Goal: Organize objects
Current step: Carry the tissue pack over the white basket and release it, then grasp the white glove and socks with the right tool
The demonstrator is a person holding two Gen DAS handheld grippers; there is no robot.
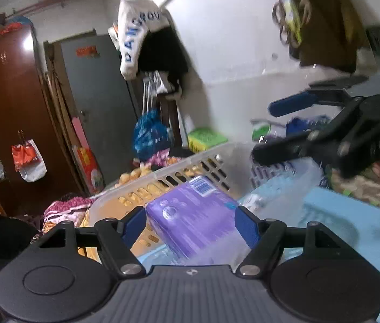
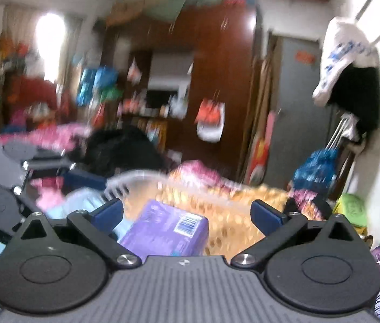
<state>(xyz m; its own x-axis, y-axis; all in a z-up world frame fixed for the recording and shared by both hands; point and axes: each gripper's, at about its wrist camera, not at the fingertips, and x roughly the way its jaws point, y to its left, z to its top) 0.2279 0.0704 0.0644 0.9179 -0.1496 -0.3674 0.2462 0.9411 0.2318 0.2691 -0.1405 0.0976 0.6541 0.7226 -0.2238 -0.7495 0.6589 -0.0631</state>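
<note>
Left-wrist view, left to right. A brown wardrobe point(image 1: 9, 102) and a grey door point(image 1: 95, 107) close the far wall. The left claw point(image 1: 190, 224) stands spread; a purple pack point(image 1: 192, 223) lies between its blue pads point(image 1: 134, 226), but neither pad appears to press on it. The pack sits inside a white slotted basket point(image 1: 163, 177), tilted, with its barcode end toward the far rim. The basket rests on a bed with a light blue sheet point(image 1: 351, 220); patterned bedding lies past its far rim. At right, the right claw point(image 1: 265, 132) enters sideways above the basket's right end, its jaws wide apart and empty.

Right-wrist view, left to right. The frame is smeared, so detail is uncertain. The left claw's body point(image 2: 17, 150) shows at the left edge. The right claw point(image 2: 187, 212) is spread to its widest; the same pack point(image 2: 165, 228) lies low between the pads, touching neither.

Contents. Only the pack can be made out in the basket; the rest of its floor is hidden or blurred.

Hazards, as judged. The pack is unheld and leaning, so it may slide or tip flat. The two claws work close together over one basket, so a hasty reach could knock them together or shove the light basket across the sheet.
</note>
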